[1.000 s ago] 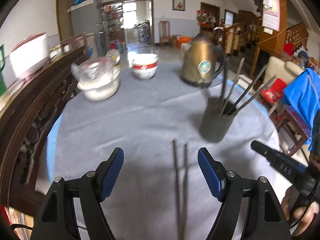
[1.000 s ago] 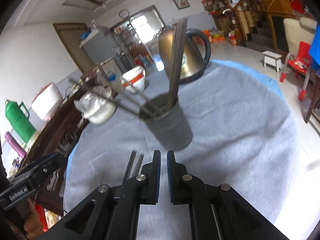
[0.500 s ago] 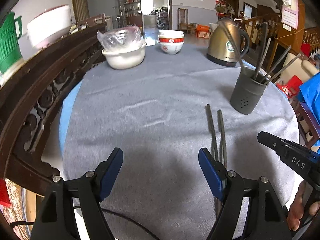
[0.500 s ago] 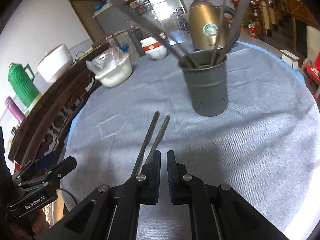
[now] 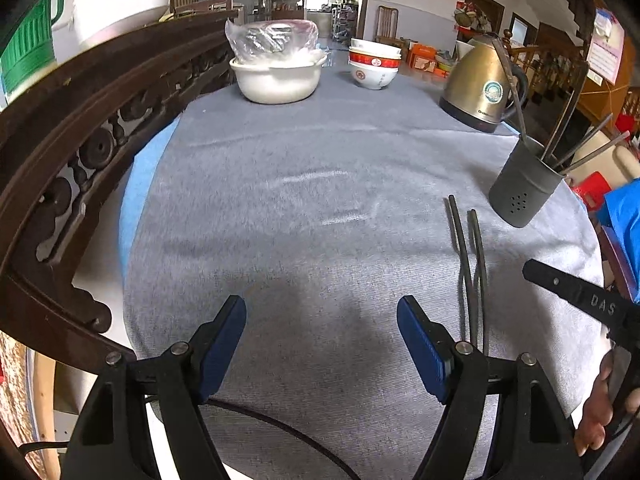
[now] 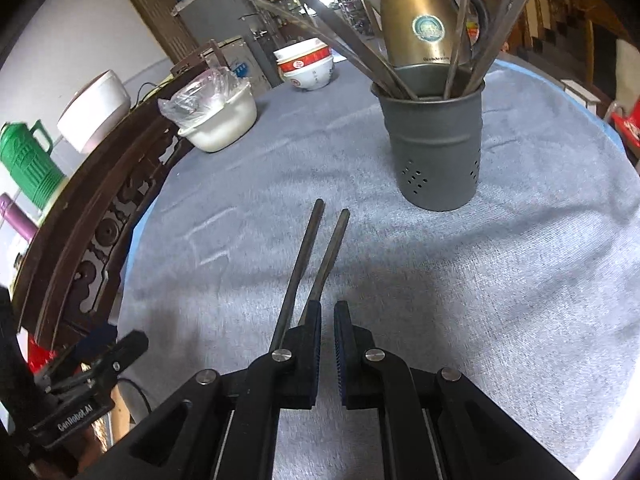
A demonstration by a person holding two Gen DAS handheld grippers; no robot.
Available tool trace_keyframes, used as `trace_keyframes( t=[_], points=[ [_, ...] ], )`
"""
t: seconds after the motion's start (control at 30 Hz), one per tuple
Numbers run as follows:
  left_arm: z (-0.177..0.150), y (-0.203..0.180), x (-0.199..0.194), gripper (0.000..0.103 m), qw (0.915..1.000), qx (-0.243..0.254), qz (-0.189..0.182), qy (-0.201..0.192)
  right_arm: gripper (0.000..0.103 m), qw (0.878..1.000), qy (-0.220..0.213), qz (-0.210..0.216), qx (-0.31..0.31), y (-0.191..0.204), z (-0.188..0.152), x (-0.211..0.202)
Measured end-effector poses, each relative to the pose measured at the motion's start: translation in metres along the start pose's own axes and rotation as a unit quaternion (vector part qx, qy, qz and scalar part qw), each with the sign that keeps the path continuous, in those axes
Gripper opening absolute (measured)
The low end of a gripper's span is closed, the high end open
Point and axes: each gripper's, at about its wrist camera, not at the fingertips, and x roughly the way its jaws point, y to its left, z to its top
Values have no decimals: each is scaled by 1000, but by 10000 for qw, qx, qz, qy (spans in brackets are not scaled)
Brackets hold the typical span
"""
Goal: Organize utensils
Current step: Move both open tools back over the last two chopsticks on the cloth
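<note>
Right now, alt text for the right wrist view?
The right gripper, nearly closed and empty, hovers over a grey cloth-covered table beside two loose chopsticks. Beyond stands a perforated metal utensil holder full of chopsticks, with a brass kettle and bowls behind.

Your round tabletop (image 5: 320, 152) is covered by a grey ribbed cloth (image 6: 520, 280) with a light blue edge showing along its left rim. On the cloth you have a pair of dark metal chopsticks (image 5: 466, 248) lying side by side, near a dark grey perforated metal utensil holder (image 6: 434, 148) that stands upright and holds several more metal sticks. Farther back sit a brass-coloured electric kettle (image 5: 480, 88), a stack of white bowls with red bands (image 5: 374, 65), and a white ceramic pot covered with clear plastic film (image 5: 276, 68).
</note>
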Motion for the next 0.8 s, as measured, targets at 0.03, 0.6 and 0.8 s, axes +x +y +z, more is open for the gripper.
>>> trace_keyframes(
  t=[0.03,0.6,0.8],
  points=[
    [0,0,1,78,10000,-16,-43,22,8,10000,6,-17,44,-1,2,1],
    [0,4,15,78,9996,-49,-129,232,8,9973,512,-146,502,2,39,63],
    [3,8,21,78,9996,-65,-83,260,31,9962,541,-283,626,-2,42,74]
  ],
)
